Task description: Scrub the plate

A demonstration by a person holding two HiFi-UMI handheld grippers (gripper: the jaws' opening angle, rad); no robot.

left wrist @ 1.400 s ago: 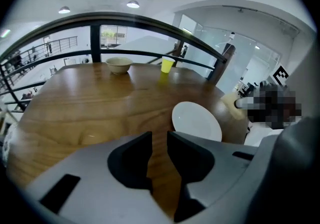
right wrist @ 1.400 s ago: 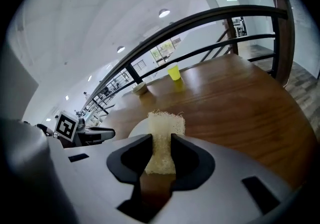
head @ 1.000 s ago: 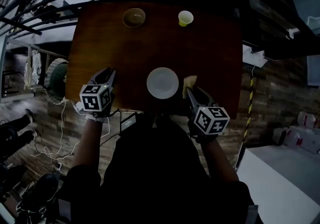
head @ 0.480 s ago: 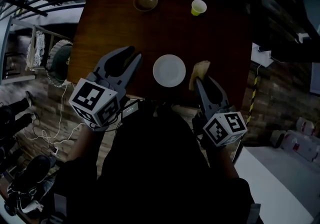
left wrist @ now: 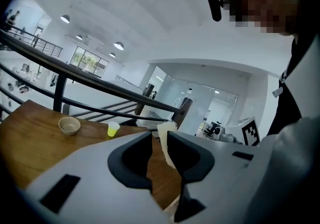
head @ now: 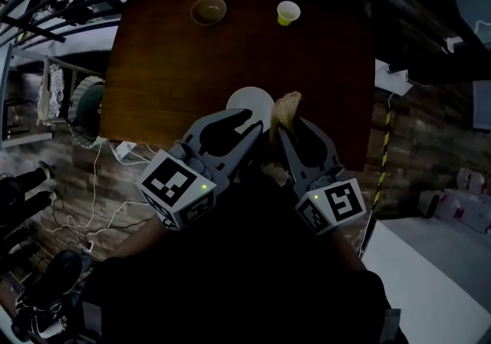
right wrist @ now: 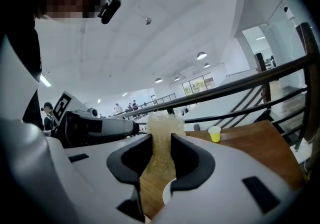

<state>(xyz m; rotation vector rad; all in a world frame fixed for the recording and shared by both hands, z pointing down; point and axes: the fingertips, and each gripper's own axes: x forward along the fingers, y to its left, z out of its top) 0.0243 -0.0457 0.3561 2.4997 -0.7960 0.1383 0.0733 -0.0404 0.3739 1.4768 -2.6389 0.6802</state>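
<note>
Plate (head: 244, 98): in the head view the near part is covered by the left gripper (head: 255, 118) and the sponge (head: 287, 107). In the right gripper view only a sliver of its rim is seen under the jaws.

Sponge: the lower part is buried between the jaws of the right gripper (head: 285, 126). In the left gripper view only a pale strip is seen through the narrow jaw gap, and contact with those jaws cannot be told.

Table (head: 153, 66): the near edge is masked by both grippers and the person's body.

Bowl (head: 208, 10), cup (head: 288, 12): too small for any contents to be read.
</note>
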